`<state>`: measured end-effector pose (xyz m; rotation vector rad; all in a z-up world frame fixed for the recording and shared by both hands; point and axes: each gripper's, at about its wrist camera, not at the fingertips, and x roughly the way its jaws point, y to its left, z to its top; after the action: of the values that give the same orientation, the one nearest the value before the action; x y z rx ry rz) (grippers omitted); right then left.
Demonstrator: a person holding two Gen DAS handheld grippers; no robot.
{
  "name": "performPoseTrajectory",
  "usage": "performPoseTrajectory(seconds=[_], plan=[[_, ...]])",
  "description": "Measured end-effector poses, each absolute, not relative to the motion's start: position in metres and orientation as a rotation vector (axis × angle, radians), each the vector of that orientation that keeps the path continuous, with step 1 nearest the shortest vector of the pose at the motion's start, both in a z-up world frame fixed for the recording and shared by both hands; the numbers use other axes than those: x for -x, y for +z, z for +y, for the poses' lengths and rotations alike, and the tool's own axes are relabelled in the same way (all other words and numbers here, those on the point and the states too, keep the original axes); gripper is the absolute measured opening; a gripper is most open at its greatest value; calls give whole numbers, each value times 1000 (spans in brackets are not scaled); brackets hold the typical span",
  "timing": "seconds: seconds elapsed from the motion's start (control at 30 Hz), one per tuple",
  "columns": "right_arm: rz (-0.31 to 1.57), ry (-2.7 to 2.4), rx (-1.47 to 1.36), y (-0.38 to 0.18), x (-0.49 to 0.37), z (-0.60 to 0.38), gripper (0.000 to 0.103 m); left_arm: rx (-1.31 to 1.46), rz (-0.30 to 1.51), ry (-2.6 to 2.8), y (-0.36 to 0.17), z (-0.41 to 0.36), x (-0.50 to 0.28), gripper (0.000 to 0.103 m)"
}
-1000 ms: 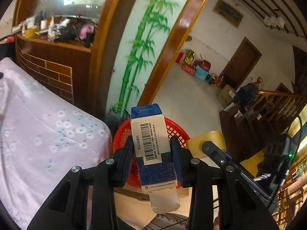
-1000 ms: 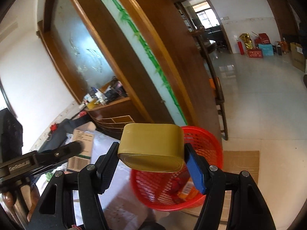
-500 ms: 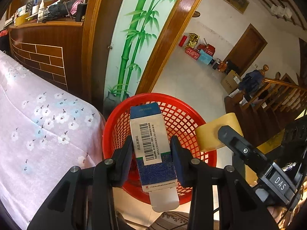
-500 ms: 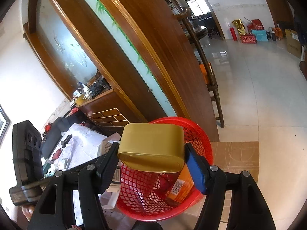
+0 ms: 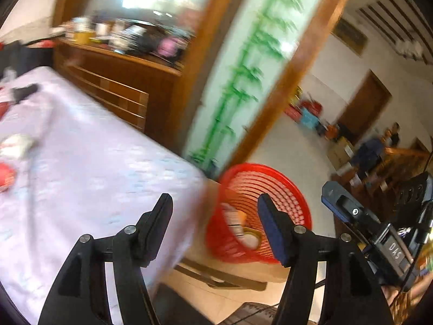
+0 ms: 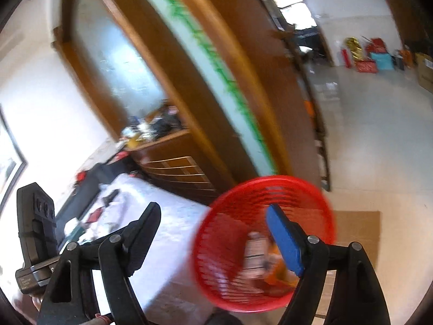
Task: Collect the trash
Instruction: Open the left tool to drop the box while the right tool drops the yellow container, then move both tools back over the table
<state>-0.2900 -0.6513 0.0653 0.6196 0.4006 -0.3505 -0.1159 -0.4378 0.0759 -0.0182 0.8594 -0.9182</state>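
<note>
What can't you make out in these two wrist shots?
- Trash in the red basket: right wrist view, motion blur smears any labels.
- Basket contents, left wrist view: mostly hidden behind the near wall and the left gripper finger.
- Items on the tablecloth: blurred in both views.
- Basket's base: right wrist view, cut by the right gripper.

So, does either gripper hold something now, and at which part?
Nothing is held: the left gripper and right gripper have opening jaws with nothing between them, near the red plastic mesh basket.

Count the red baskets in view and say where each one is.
1. The red basket stands just past the corner of the table, holding blurred trash. Others may be hidden out of frame.
</note>
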Motion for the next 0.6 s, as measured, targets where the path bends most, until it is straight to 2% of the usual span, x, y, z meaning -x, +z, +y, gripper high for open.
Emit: performPoseTrajectory(seconds=[0.07,0.3,0.47,0.6], plan=[[391,-289,-591,74,278,-628,87,50,827,-825,91,-387,114,70],[437,92,-529,88,205,-513,91,144,733,-484,117,-224,107,71],[508,313,-477,90,154,-430,91,239,712,-268,117,-112,100,71],[571,430,-400,91,115,-372,91,306,719,-179,108,-57,96,71]])
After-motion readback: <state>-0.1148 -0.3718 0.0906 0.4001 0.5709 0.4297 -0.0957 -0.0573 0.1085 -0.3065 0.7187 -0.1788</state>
